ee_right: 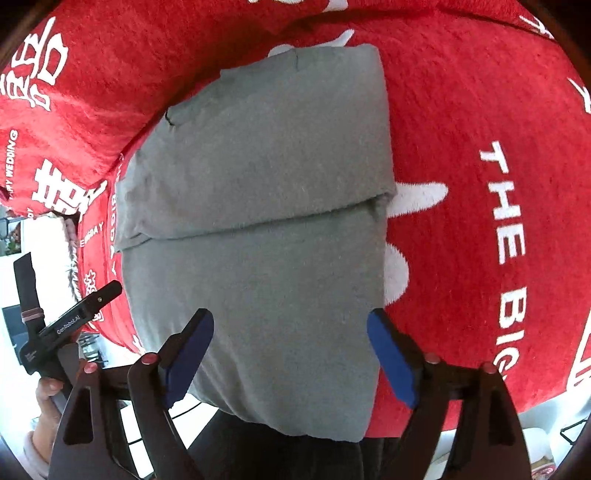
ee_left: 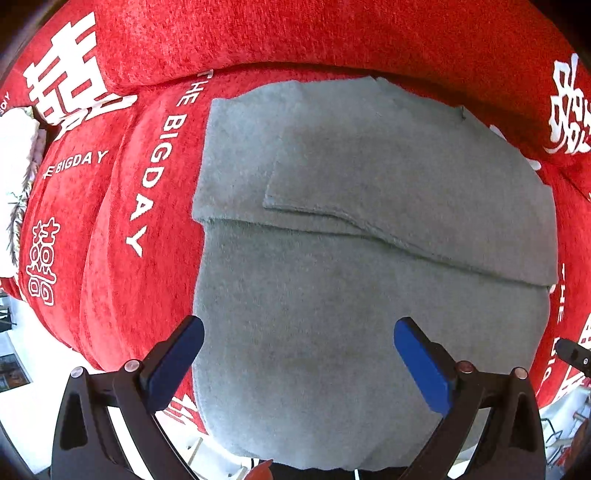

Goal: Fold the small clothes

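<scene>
A grey garment (ee_left: 332,295) lies flat on a red sofa cover (ee_left: 110,240), with its far part folded forward over the middle so a folded edge crosses it. It also shows in the right wrist view (ee_right: 258,229), its near hem hanging over the seat's front edge. My left gripper (ee_left: 299,354) is open above the garment's near part, holding nothing. My right gripper (ee_right: 291,347) is open above the near part too, holding nothing. The left gripper's body (ee_right: 66,325) shows at the left of the right wrist view, held by a hand.
The red cover carries white lettering and symbols (ee_right: 506,221). The sofa backrest (ee_left: 332,33) rises behind the garment. A white fringed cushion or cloth (ee_left: 14,177) lies at the far left. The floor and furniture (ee_left: 14,369) show below the seat's front edge.
</scene>
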A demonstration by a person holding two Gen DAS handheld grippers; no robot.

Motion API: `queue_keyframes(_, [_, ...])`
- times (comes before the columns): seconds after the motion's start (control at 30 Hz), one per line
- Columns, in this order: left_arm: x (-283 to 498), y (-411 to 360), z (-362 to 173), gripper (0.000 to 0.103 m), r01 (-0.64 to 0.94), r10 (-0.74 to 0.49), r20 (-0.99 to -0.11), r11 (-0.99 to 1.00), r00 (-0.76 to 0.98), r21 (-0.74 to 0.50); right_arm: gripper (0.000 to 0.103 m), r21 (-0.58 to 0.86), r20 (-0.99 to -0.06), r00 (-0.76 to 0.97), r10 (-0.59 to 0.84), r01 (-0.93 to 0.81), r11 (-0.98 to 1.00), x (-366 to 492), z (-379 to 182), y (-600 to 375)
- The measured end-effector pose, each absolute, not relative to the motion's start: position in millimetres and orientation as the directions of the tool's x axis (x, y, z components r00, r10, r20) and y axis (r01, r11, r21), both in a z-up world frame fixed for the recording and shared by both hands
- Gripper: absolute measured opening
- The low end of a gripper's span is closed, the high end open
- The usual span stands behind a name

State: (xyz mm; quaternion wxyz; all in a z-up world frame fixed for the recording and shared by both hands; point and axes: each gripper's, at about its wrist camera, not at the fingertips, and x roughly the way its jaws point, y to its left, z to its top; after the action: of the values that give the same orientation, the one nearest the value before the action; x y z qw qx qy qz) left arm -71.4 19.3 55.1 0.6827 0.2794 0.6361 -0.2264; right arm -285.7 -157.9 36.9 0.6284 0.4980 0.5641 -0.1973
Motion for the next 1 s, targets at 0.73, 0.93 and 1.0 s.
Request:
queue_keyframes(0.73, [-96,82,25,0.103,0.682,0.059,-0.998,0.730,0.012,0.051,0.088,0.483,-0.864,0.350,0.362,0.781,0.397,-297,21,-113])
queue_keyframes(0.93, [-98,135,14,0.103,0.674,0.036,-0.999,0.738,-0.021,0.012,0.088,0.448,-0.877,0.307,0.370,0.801,0.397,-304,9,-73])
queue_keyframes(1.0, [-99,155,9,0.103,0.663,0.034,-0.998,0.748,-0.044,-0.004,0.088,0.445,-0.876,0.301,0.377,0.806,0.391,-310,6,-60])
